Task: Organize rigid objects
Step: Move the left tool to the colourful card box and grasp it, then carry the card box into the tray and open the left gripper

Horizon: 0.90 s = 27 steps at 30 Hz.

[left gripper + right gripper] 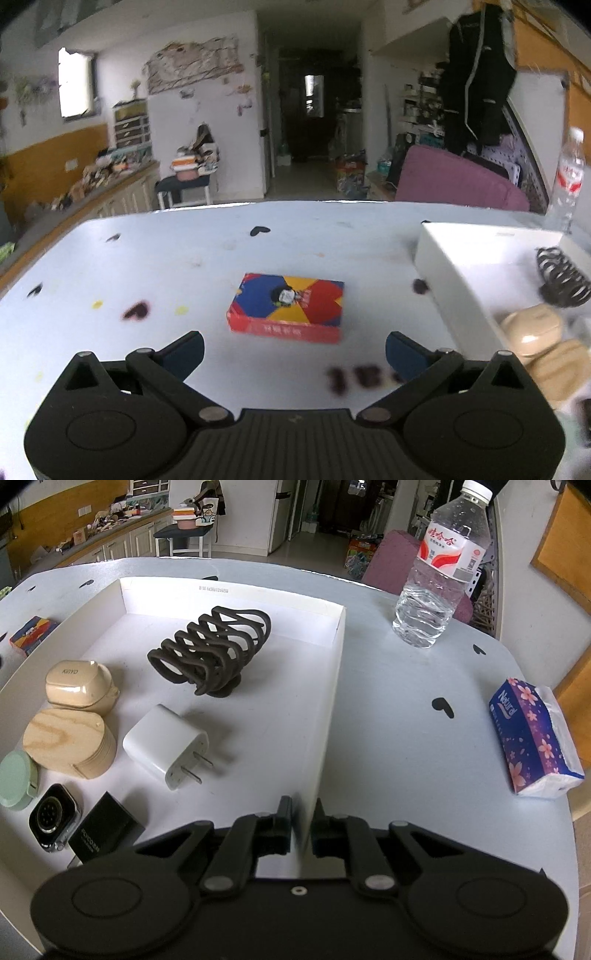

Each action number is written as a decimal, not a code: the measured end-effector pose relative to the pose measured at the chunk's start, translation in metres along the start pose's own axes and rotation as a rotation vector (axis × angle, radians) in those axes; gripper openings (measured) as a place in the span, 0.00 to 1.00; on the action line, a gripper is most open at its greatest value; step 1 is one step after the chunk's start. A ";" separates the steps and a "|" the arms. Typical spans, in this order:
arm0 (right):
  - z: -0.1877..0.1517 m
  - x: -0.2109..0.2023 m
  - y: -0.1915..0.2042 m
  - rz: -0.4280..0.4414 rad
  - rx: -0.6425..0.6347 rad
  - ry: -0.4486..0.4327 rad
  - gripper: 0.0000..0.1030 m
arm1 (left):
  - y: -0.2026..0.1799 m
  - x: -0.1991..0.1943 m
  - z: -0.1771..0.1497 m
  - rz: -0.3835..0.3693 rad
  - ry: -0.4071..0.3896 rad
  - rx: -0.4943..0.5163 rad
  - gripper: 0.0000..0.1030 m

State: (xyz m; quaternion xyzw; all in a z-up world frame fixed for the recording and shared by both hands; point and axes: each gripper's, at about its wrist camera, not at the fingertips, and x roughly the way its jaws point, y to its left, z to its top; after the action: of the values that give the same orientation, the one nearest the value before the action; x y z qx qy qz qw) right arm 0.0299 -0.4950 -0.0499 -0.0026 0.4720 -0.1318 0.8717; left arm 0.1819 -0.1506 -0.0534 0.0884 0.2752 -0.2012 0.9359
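A red, blue and yellow card box point(287, 307) lies flat on the white table, just ahead of my open, empty left gripper point(294, 353); it also shows far left in the right wrist view point(31, 634). My right gripper point(302, 825) is shut on the right wall of the white tray point(328, 716). Inside the tray lie a dark claw hair clip point(212, 650), a white charger plug point(168, 746), a beige earbud case point(79, 686), a wooden oval box point(68, 742), a mint round case point(16, 779), a watch point(55, 818) and a black box point(103, 830).
A water bottle point(441, 568) stands on the table right of the tray. A purple tissue pack point(532, 738) lies near the table's right edge. Dark heart marks dot the tabletop. The tray's left wall point(454, 291) stands right of the card box.
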 end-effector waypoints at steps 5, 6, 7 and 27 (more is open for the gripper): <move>0.000 0.000 0.000 0.001 0.001 0.000 0.11 | 0.004 0.040 0.002 -0.005 0.028 0.111 1.00; 0.000 0.000 0.000 0.001 0.001 0.000 0.11 | 0.007 0.046 0.003 -0.004 0.037 0.104 1.00; 0.000 0.000 0.000 0.000 0.001 0.000 0.11 | 0.011 0.054 0.005 -0.011 0.060 0.087 1.00; 0.000 0.000 0.000 0.000 0.000 0.000 0.11 | 0.009 0.055 0.010 0.001 0.090 -0.046 0.87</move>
State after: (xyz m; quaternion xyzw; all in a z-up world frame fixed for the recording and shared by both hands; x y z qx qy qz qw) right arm 0.0296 -0.4946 -0.0500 -0.0024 0.4720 -0.1318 0.8717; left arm 0.2325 -0.1628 -0.0750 0.0759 0.3216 -0.1904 0.9244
